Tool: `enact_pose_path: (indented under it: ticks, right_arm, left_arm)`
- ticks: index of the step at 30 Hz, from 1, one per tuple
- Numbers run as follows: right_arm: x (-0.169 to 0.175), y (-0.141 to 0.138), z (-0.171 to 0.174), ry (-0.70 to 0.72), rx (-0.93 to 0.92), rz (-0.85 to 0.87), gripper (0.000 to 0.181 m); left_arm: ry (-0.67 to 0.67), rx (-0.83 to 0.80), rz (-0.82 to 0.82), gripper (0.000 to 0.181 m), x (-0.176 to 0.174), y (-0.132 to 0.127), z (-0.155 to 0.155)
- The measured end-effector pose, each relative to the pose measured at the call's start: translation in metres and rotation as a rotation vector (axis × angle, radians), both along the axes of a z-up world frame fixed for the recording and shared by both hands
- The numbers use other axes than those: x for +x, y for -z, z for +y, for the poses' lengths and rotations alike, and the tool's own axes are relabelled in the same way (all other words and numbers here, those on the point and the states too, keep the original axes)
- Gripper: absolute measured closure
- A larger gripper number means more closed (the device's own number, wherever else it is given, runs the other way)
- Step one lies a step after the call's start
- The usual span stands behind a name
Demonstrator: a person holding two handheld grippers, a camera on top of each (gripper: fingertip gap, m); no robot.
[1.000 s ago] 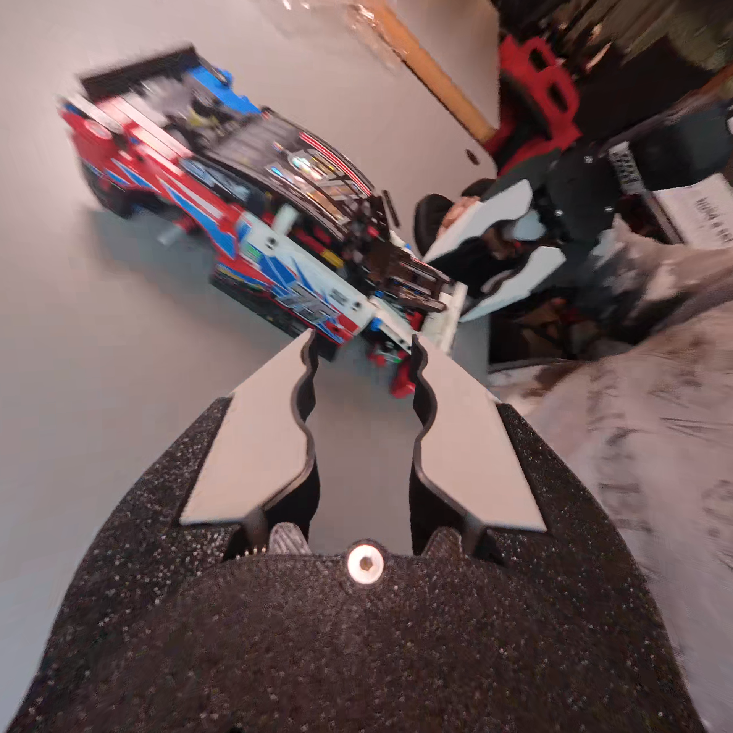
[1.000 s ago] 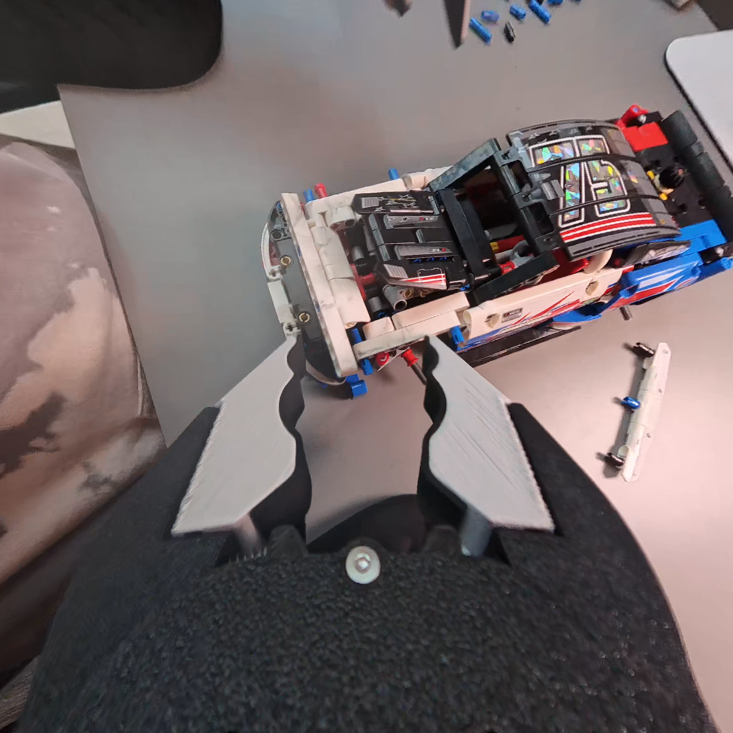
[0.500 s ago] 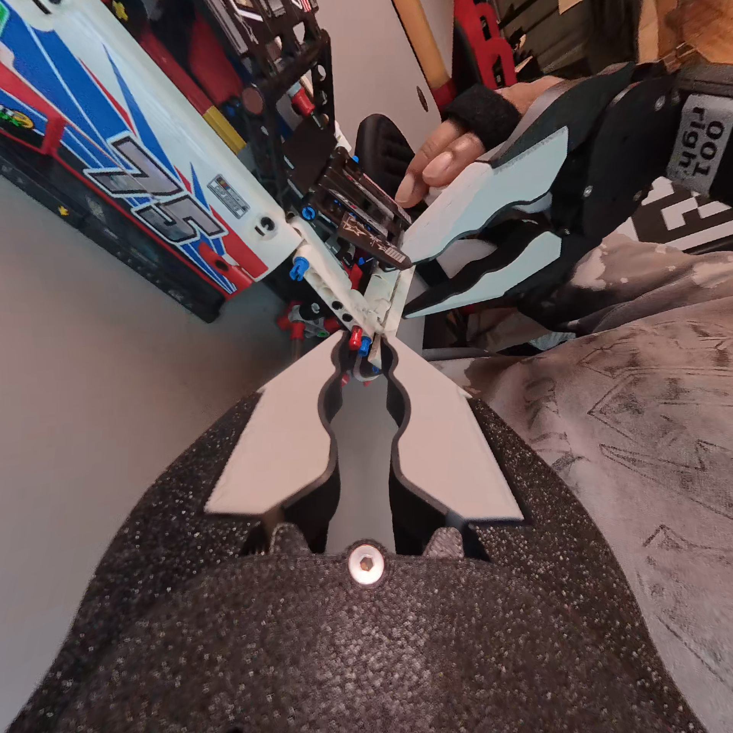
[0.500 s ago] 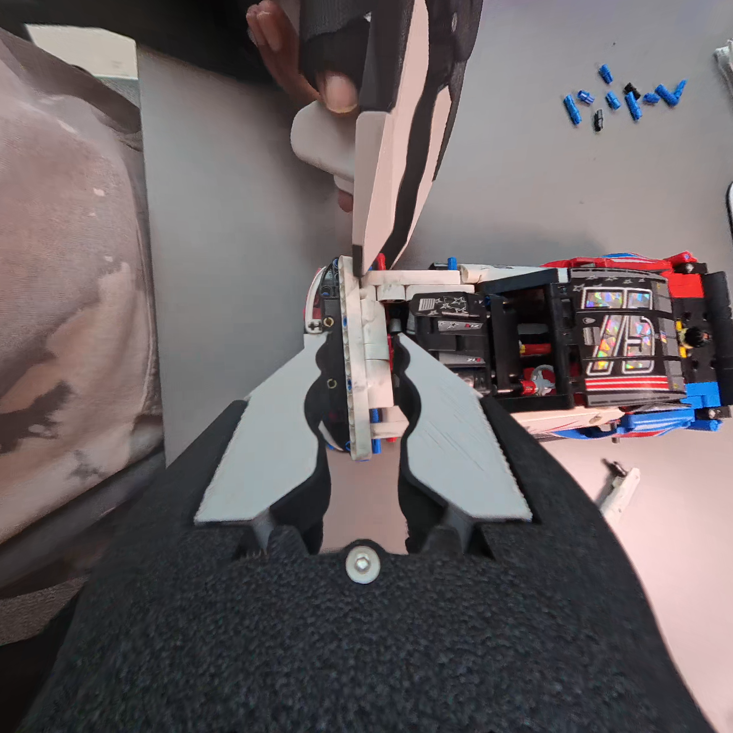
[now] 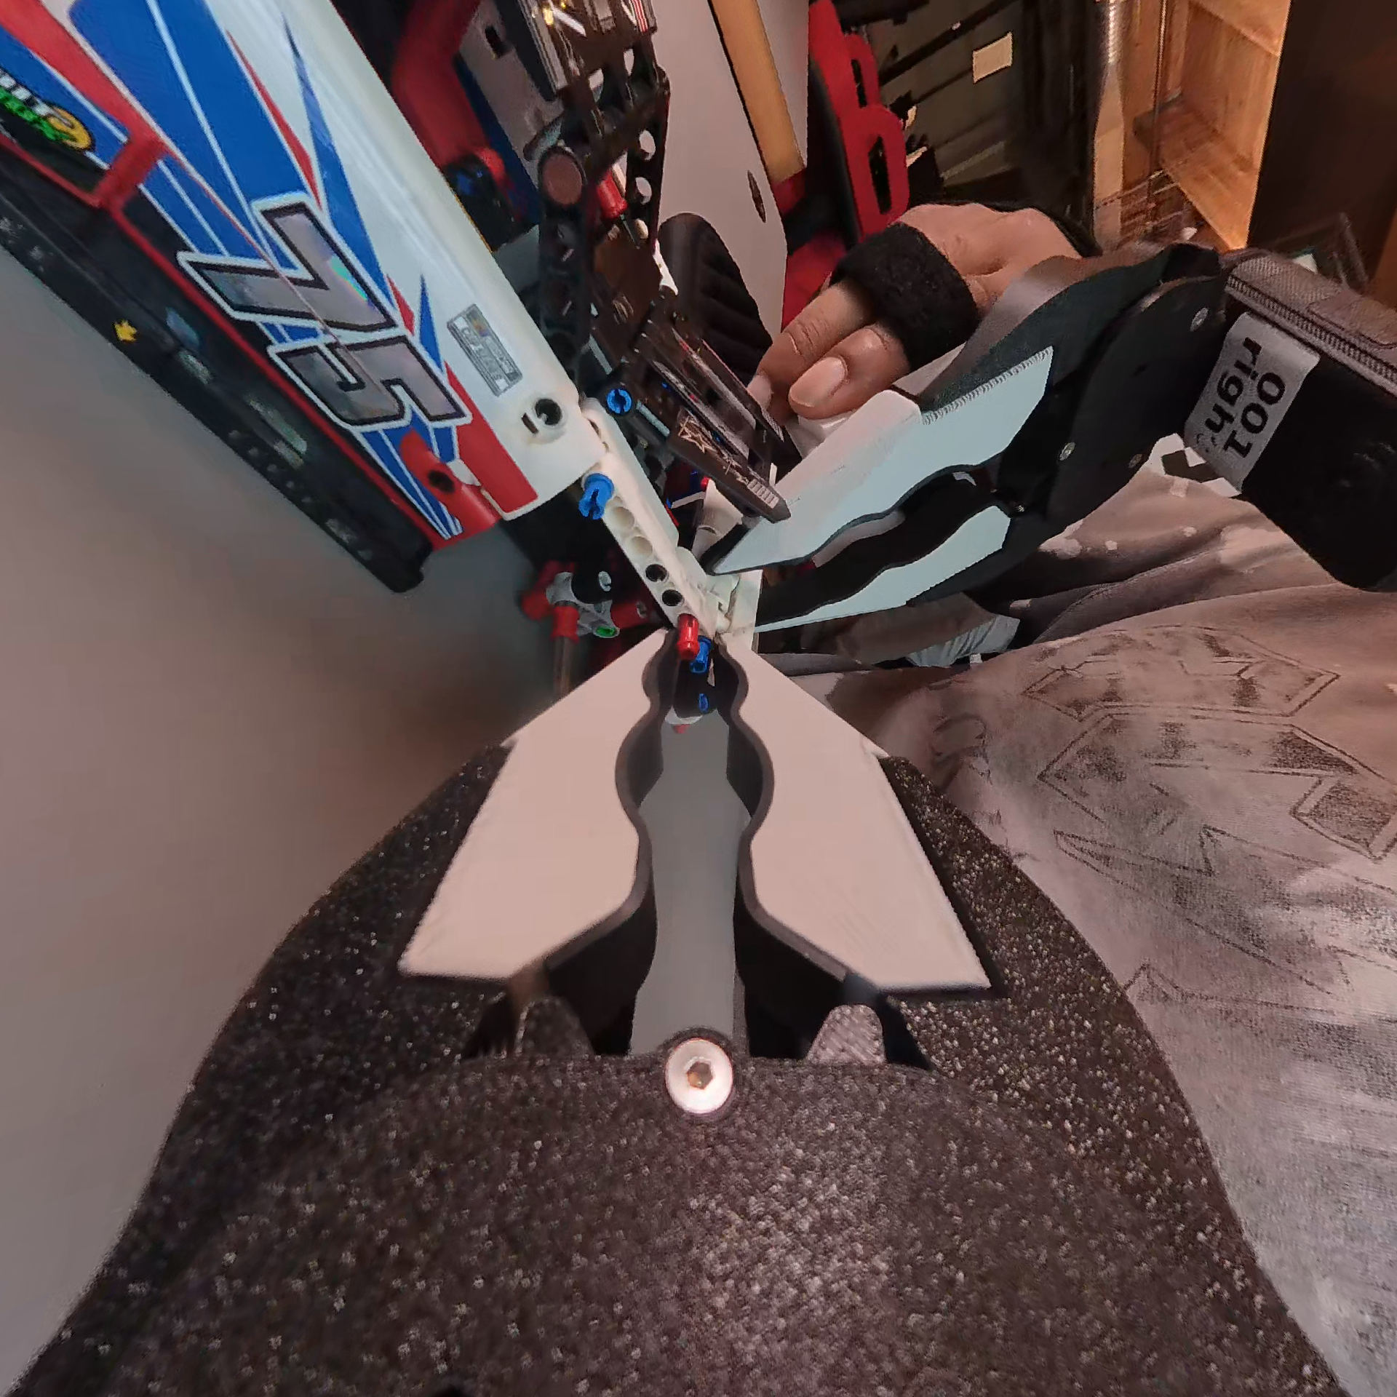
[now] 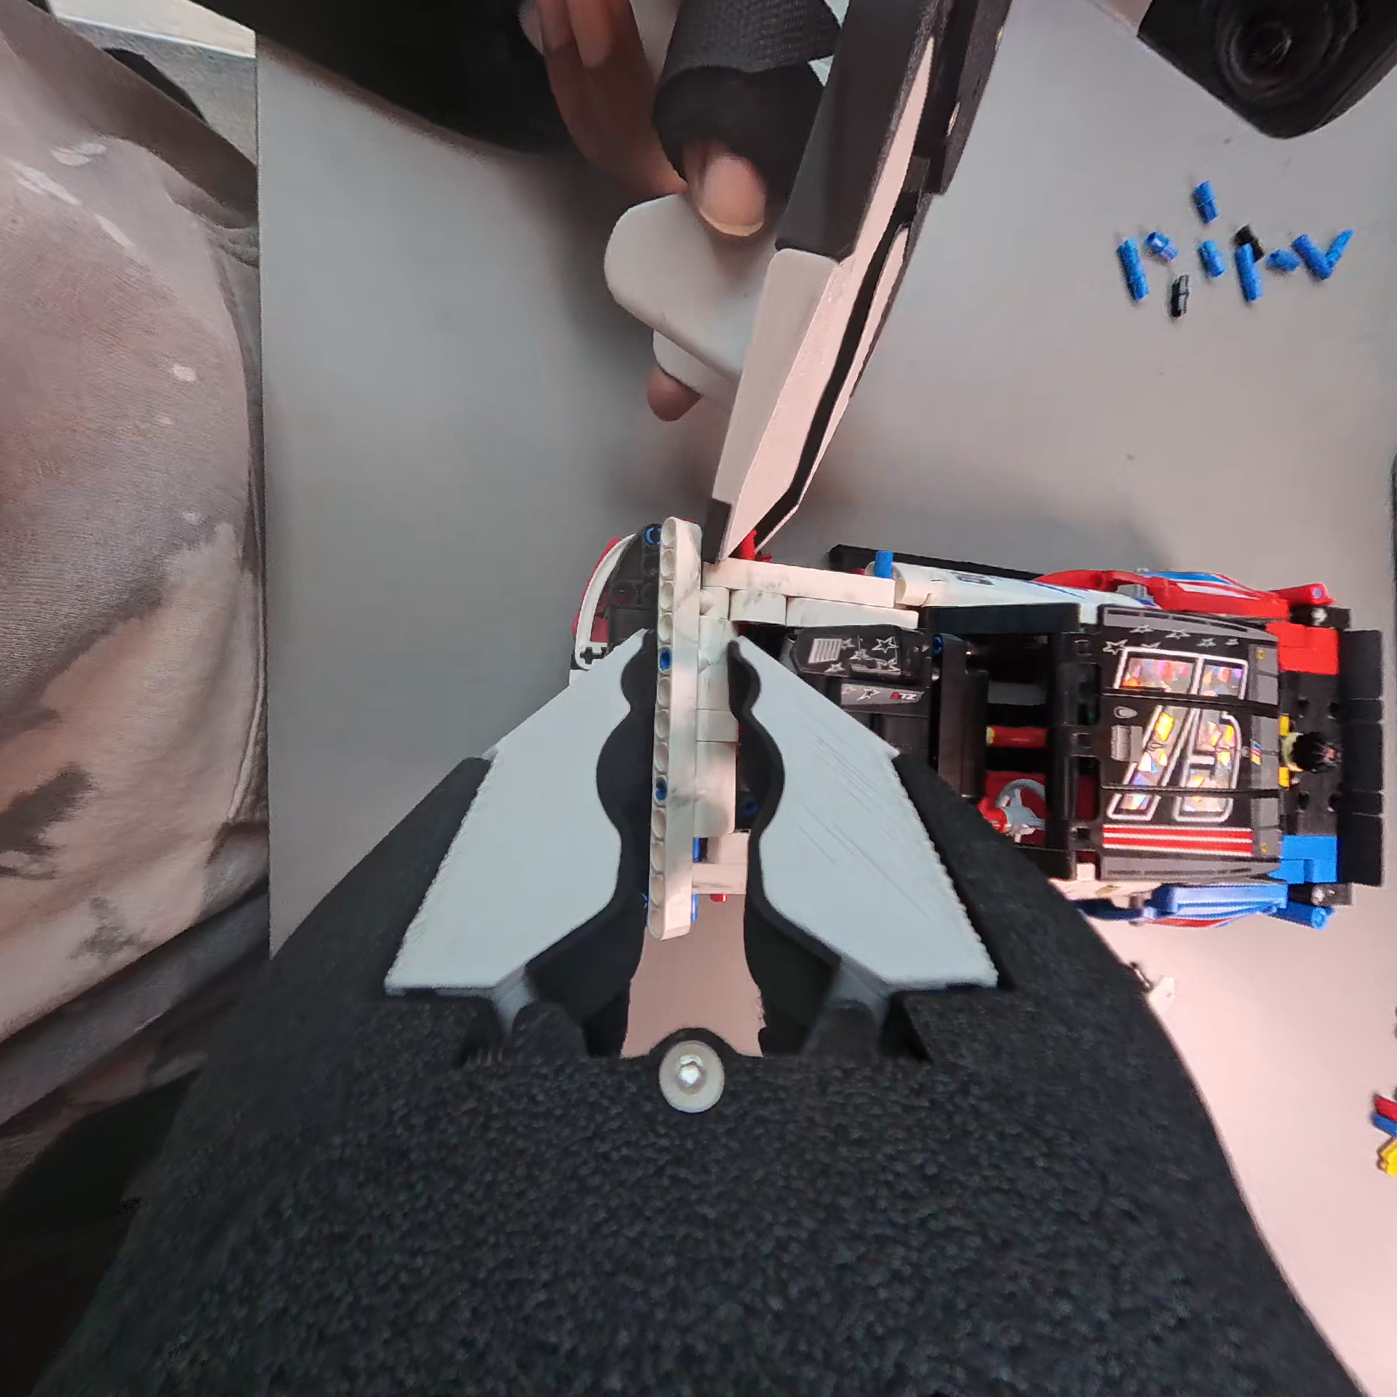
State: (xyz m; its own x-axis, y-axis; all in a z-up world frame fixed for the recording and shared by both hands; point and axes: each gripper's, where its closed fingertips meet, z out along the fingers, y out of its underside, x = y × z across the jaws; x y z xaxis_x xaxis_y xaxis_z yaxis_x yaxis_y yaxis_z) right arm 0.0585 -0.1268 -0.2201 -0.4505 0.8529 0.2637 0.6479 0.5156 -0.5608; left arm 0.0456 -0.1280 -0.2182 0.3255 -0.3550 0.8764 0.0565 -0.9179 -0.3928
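In the right wrist view the toy car (image 6: 1058, 726) lies on the table (image 6: 453, 378), stretching toward 3 o'clock from the right gripper (image 6: 692, 650), which straddles its front bar. The left gripper (image 6: 744, 540) meets that bar at 12 o'clock. Loose pins (image 6: 1240, 257) lie at 2 o'clock, well apart.

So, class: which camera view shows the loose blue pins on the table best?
The right wrist view: the blue pins lie scattered on the grey table, beyond the toy car. The left wrist view shows none of them.
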Motion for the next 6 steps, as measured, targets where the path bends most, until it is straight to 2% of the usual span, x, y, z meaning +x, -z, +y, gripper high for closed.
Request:
enact_pose_path:
  ticks: [1, 6]
  right_arm:
    - [-0.0004, -0.0005, -0.0001, 0.001, 0.019, 0.022, 0.165]
    - [0.0011, -0.0059, -0.0002, 0.025, 0.105, 0.126, 0.173]
  left_arm:
    - [0.001, 0.003, 0.006, 0.175, -0.0008, 0.0000, -0.0004]
    - [0.032, -0.014, -0.017, 0.179, -0.0027, 0.0000, -0.0035]
